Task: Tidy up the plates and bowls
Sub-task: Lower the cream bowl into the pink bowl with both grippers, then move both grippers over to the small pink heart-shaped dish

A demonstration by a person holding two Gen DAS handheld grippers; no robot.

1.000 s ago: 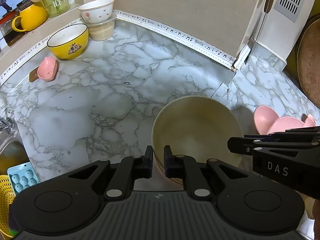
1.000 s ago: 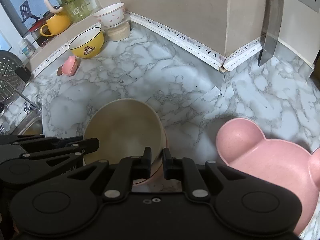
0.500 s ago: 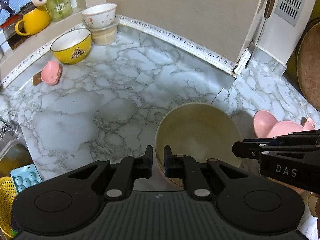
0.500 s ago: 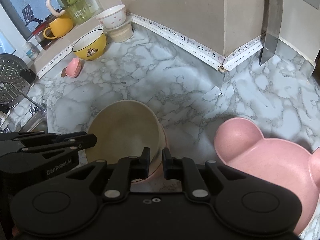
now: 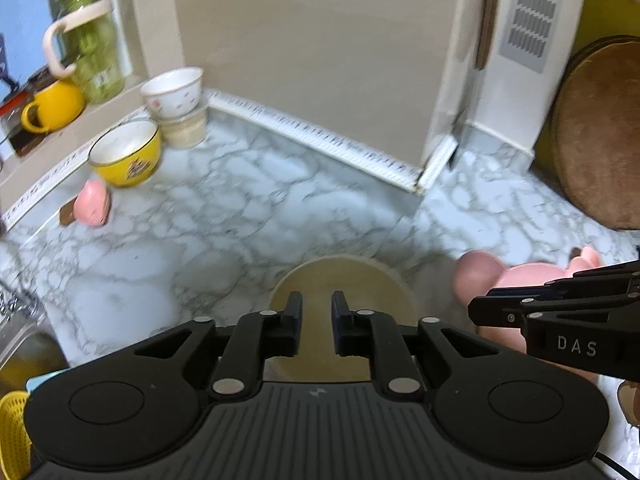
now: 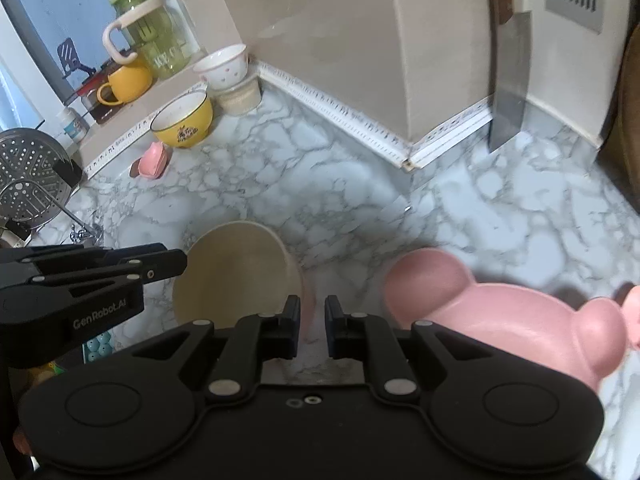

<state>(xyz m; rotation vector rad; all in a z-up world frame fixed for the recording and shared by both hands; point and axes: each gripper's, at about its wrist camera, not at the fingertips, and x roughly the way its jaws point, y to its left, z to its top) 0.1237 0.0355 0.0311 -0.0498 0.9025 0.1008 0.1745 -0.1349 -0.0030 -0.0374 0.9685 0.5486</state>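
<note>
A beige bowl (image 5: pixel 340 280) (image 6: pixel 236 272) rests on the marble counter just in front of both grippers, seemingly nested in a pink bowl whose rim (image 6: pixel 307 304) shows at its right. My left gripper (image 5: pixel 317 304) hovers above its near rim, jaws slightly apart and empty. My right gripper (image 6: pixel 312 308) is just right of the bowl, jaws slightly apart and empty. A pink bear-shaped plate (image 6: pixel 512 316) (image 5: pixel 520 276) lies to the right. At the back left stand a yellow bowl (image 5: pixel 126 152) and a white bowl (image 5: pixel 172 92) stacked on a beige bowl (image 5: pixel 186 130).
A small pink dish (image 5: pixel 94 202) lies near the yellow bowl. A yellow mug (image 5: pixel 52 106) and green jug (image 5: pixel 90 52) stand on the sill. A cleaver (image 6: pixel 510 80) hangs on the wall; a wooden board (image 5: pixel 600 132) leans at the right. A sink (image 5: pixel 24 356) is at the left.
Both grippers have drawn back and risen from the beige bowl, and their jaws have opened a little. The bowl stays on the counter.
</note>
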